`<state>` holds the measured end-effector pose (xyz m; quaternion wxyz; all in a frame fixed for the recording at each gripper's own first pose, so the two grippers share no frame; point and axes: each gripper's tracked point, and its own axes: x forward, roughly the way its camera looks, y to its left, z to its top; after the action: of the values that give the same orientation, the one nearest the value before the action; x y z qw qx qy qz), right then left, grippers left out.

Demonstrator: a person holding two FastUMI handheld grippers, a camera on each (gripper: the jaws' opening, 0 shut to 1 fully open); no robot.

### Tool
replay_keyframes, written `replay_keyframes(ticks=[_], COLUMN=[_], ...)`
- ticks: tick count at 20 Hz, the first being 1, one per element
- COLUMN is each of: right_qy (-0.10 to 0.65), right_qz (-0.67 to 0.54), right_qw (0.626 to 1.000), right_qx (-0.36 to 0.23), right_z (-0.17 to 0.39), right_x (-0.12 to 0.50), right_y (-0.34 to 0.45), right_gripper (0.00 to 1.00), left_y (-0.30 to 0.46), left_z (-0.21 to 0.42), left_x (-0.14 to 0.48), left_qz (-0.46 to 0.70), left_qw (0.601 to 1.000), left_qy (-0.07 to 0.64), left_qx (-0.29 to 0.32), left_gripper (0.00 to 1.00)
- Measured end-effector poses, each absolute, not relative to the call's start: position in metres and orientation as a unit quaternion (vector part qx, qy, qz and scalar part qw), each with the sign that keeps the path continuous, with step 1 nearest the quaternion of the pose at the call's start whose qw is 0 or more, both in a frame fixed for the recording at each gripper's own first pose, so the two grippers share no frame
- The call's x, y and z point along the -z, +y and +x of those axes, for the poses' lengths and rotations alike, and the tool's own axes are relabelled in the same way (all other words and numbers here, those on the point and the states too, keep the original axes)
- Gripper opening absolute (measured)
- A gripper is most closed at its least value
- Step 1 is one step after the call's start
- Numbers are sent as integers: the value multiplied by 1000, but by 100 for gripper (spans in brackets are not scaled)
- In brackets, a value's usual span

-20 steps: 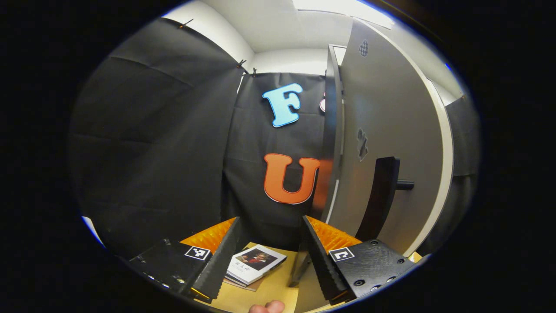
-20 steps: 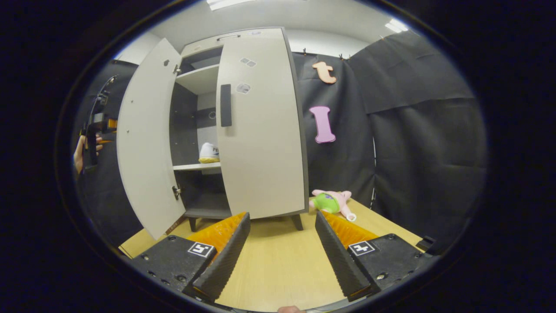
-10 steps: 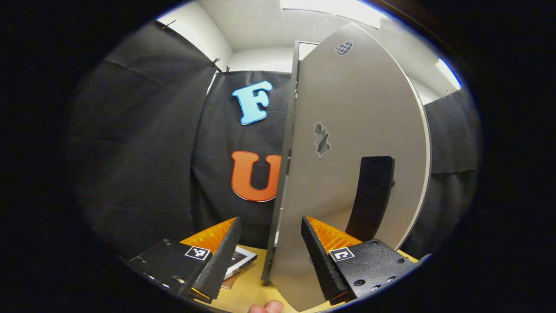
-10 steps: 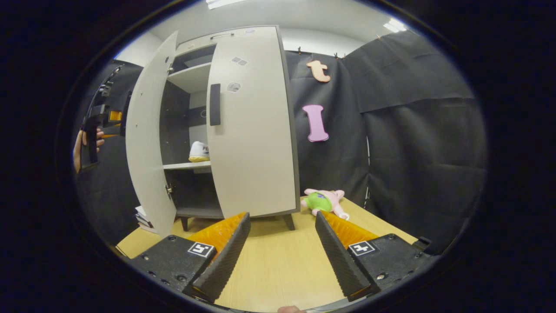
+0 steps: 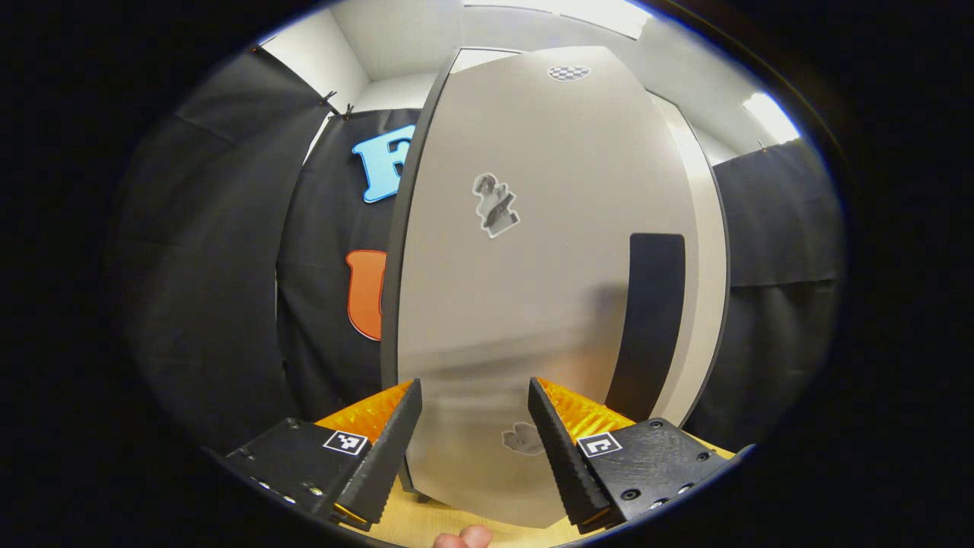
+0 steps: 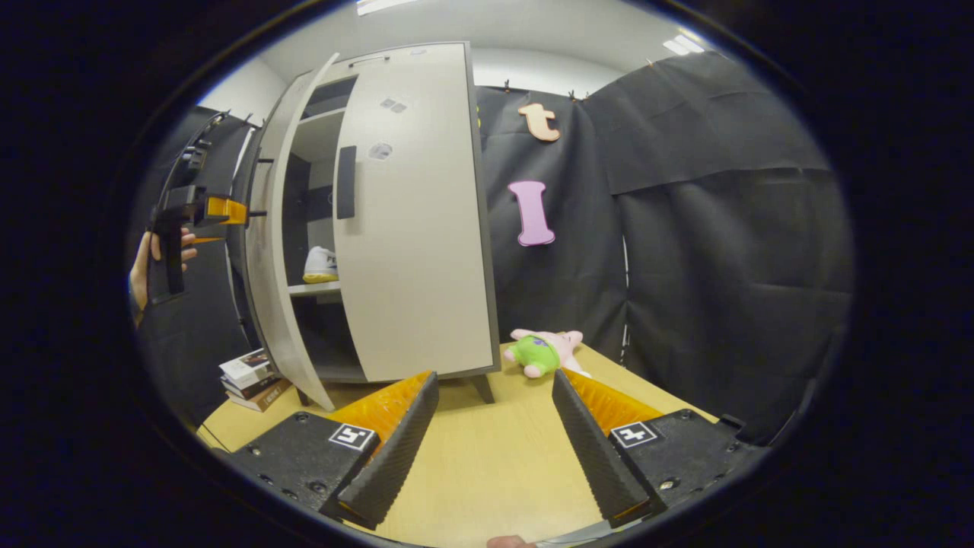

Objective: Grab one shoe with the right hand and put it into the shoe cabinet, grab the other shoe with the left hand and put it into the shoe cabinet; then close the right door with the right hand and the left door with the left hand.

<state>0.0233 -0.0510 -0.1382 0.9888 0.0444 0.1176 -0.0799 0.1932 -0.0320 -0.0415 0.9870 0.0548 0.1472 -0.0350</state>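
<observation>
1. Shoe cabinet [image 6: 411, 228] stands on the wooden table [image 6: 494, 457], right door [image 6: 415, 213] closed flat across its front, left door [image 6: 278, 251] swung partway out with a gap between the two.
2. One shoe [image 6: 321, 265], white with a yellow sole, sits on the middle shelf, showing through that gap.
3. Left gripper [image 5: 473, 438] faces the outer face of the left door [image 5: 548, 289] close up, fingers spread wide and holding nothing; whether either finger touches the panel I cannot tell.
4. On that door, a dark vertical handle [image 5: 647, 320] runs down near its right edge, just above the right-hand finger, and a small sticker [image 5: 494, 204] sits higher up.
5. From the right gripper view, the left gripper [image 6: 190, 221] is at the far left, held in a hand [image 6: 144, 266], just beside the left door's outer side.
6. Right gripper [image 6: 494, 441] hangs over bare table, well back from the cabinet, fingers apart and empty.
7. A pink and green plush toy [image 6: 544, 352] lies by the cabinet's right foot; a stack of books [image 6: 251, 377] sits at the left, below the open door.
</observation>
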Motion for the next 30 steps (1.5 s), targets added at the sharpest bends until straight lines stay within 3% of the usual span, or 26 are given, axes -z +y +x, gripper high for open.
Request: replay_keyframes(ticks=[2, 5, 6, 9, 10, 21, 22, 23, 30], right_qy=[118, 121, 121, 121, 120, 120, 120, 121, 124], right_qz=[46, 47, 48, 49, 46, 26, 23, 20, 21], right_qw=[988, 988, 988, 989, 989, 992, 992, 992, 992], right_qx=[87, 88, 86, 73, 67, -11, -16, -20, -32], right_z=[23, 20, 20, 18, 19, 12, 12, 11, 6], right_x=[138, 139, 137, 133, 132, 123, 122, 123, 125], right_y=[-57, -59, -58, -49, -44, 18, 22, 26, 38], right_gripper=[93, 93, 98, 94, 98, 98, 98, 98, 98], left_y=[-27, -15, -13, -7, -2, -35, -38, -44, -67], left_z=[190, 181, 174, 150, 137, 13, 3, -6, -39], left_x=[42, 35, 31, 25, 31, 106, 115, 123, 137], left_qz=[58, 61, 62, 71, 74, 46, 40, 33, 22], left_qw=[988, 989, 989, 990, 990, 989, 988, 988, 986], left_qy=[142, 135, 131, 122, 118, 139, 145, 152, 156], left_qx=[27, 13, 10, 5, 3, 18, 19, 24, 52], left_gripper=[85, 84, 84, 85, 85, 84, 77, 84, 84])
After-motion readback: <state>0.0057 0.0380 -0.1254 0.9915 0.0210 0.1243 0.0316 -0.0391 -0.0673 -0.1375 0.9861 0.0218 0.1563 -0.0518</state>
